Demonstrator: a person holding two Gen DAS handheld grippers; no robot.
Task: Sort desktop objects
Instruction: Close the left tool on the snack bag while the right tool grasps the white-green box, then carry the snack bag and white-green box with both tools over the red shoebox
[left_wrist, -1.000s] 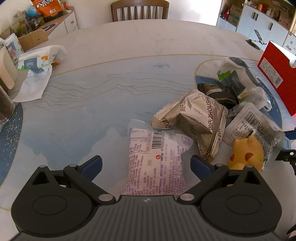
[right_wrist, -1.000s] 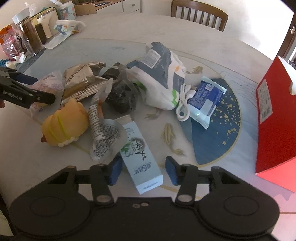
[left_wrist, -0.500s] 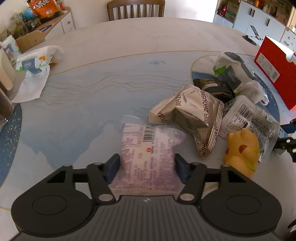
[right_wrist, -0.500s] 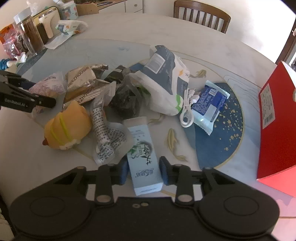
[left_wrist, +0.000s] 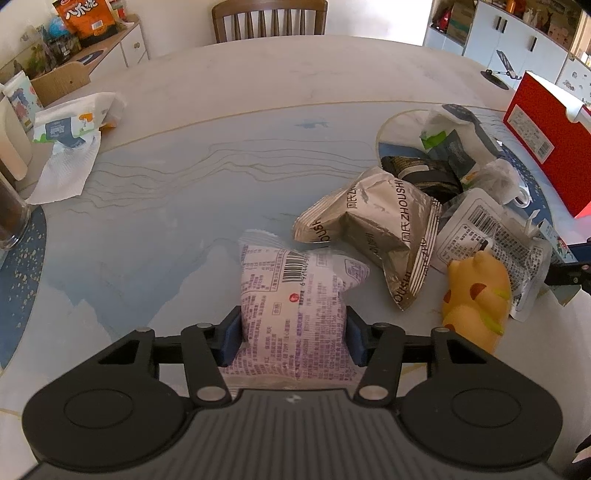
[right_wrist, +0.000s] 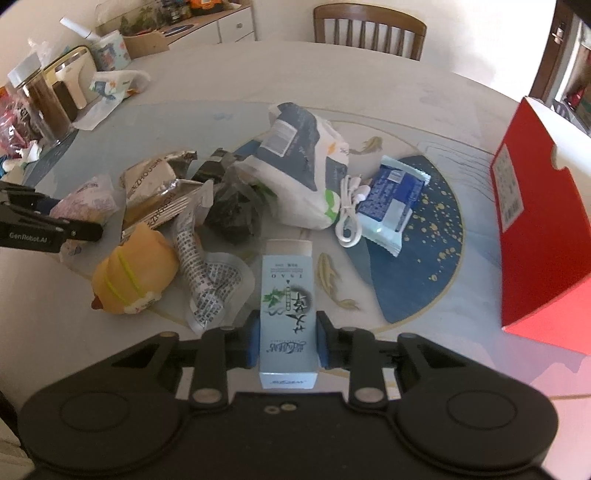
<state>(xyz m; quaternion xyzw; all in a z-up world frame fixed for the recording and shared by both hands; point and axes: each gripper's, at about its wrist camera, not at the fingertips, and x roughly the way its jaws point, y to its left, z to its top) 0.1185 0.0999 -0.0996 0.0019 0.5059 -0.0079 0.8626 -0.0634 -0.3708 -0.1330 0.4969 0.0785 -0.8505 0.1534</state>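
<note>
My left gripper (left_wrist: 293, 338) is shut on a pink-and-white snack packet (left_wrist: 295, 295), squeezing its near end; the packet also shows in the right wrist view (right_wrist: 86, 201). My right gripper (right_wrist: 287, 341) is shut on a pale blue carton (right_wrist: 288, 310) with a green leaf print. Between them lies a pile: a silver Zhoushi bag (left_wrist: 384, 229), a yellow toy (left_wrist: 476, 295), a clear barcode pouch (right_wrist: 207, 280), a black packet (right_wrist: 232, 214), a white-and-blue bag (right_wrist: 303, 166), a white cable (right_wrist: 349, 218) and a blue wrapper (right_wrist: 388, 199).
A red box (right_wrist: 543, 236) stands at the right. A tissue pack (left_wrist: 70, 125) on paper towel lies far left, with jars (right_wrist: 40, 99) beside it. A wooden chair (left_wrist: 269, 18) stands behind the round table (left_wrist: 258, 74).
Both grippers have closed: the left on the pink packet, the right on the pale blue carton. The carton has turned straight between the fingers.
</note>
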